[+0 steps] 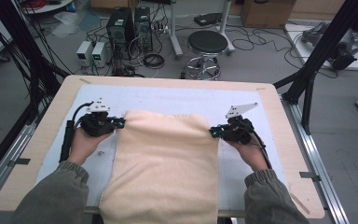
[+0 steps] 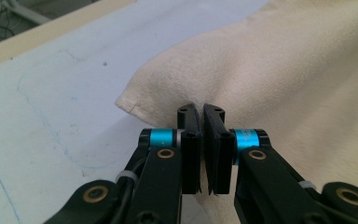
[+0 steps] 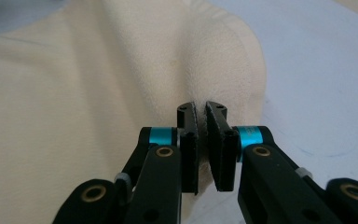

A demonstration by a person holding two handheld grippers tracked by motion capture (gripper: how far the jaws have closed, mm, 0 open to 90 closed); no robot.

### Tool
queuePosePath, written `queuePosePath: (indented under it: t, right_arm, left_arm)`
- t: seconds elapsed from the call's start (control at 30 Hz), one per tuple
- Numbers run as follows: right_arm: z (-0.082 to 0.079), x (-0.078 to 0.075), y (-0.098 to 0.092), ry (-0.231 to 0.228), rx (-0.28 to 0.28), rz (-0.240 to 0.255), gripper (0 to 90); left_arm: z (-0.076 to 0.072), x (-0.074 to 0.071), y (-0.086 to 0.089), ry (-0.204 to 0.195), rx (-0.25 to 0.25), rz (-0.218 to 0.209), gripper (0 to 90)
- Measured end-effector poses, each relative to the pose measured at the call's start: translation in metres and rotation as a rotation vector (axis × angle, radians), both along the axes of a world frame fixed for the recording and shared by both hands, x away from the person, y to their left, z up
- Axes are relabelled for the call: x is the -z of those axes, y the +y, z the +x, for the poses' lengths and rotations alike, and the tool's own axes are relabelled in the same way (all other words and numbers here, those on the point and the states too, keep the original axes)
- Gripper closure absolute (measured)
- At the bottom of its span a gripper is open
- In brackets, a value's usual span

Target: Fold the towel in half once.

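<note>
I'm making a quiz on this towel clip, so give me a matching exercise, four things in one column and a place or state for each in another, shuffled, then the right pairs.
Things:
1. cream towel
2. left gripper
3. right gripper
4. round stool

Places or states:
A. on the floor beyond the table
B. shut on the towel's right edge
C. spread down the middle of the table, near end hanging over the front edge
D. shut on the towel's left edge

Pairs: 1-C, 2-D, 3-B, 4-A
</note>
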State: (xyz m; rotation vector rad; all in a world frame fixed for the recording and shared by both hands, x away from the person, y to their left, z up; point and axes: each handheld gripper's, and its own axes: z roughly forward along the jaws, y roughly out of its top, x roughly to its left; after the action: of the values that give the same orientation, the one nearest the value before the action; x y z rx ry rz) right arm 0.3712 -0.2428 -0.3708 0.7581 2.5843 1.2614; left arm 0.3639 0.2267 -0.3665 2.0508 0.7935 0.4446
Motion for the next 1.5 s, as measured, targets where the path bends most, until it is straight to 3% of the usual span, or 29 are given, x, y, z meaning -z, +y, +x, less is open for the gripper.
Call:
queuePosePath:
  t: [0.17, 0.33, 0.5, 0.57, 0.63, 0.8, 1.03, 1.13, 1.27, 1.5]
  right_arm:
    - [-0.038, -0.018, 0.003, -0.044, -0.068, -0.008, 83.8]
    - [-0.085, -0.014, 0.008, -0.052, -0.135, -0.035, 83.8]
    - [-0.135, -0.002, 0.009, -0.011, -0.222, -0.028, 81.5]
    - [-0.151, 0.003, 0.009, -0.005, -0.260, -0.033, 77.6]
    - [-0.160, 0.006, 0.008, -0.005, -0.272, -0.036, 73.5]
    - [-0.150, 0.008, 0.000, -0.010, -0.213, -0.002, 67.2]
    - [-0.113, 0.023, 0.004, -0.004, -0.137, -0.041, 58.0]
    - [-0.101, 0.032, 0.007, 0.009, -0.122, -0.074, 53.0]
    - [-0.092, 0.042, 0.008, 0.036, -0.120, -0.102, 48.9]
    - [-0.085, 0.052, 0.003, 0.053, -0.097, -0.110, 46.9]
  left_arm:
    - [-0.048, -0.005, 0.011, -0.060, 0.059, -0.008, 85.2]
    - [-0.108, 0.007, 0.017, -0.069, 0.127, -0.002, 85.1]
    - [-0.163, 0.022, 0.027, -0.028, 0.213, 0.007, 83.6]
    - [-0.176, 0.026, 0.031, 0.005, 0.247, 0.016, 78.1]
    - [-0.182, 0.025, 0.036, 0.008, 0.252, 0.018, 72.7]
    - [-0.170, 0.020, 0.042, -0.013, 0.201, 0.003, 65.3]
    - [-0.127, 0.032, 0.027, -0.014, 0.130, 0.022, 62.1]
    - [-0.108, 0.040, 0.022, 0.012, 0.107, 0.028, 57.5]
    - [-0.091, 0.050, 0.013, 0.047, 0.116, 0.058, 49.7]
    - [-0.074, 0.063, 0.007, 0.129, 0.118, 0.082, 44.5]
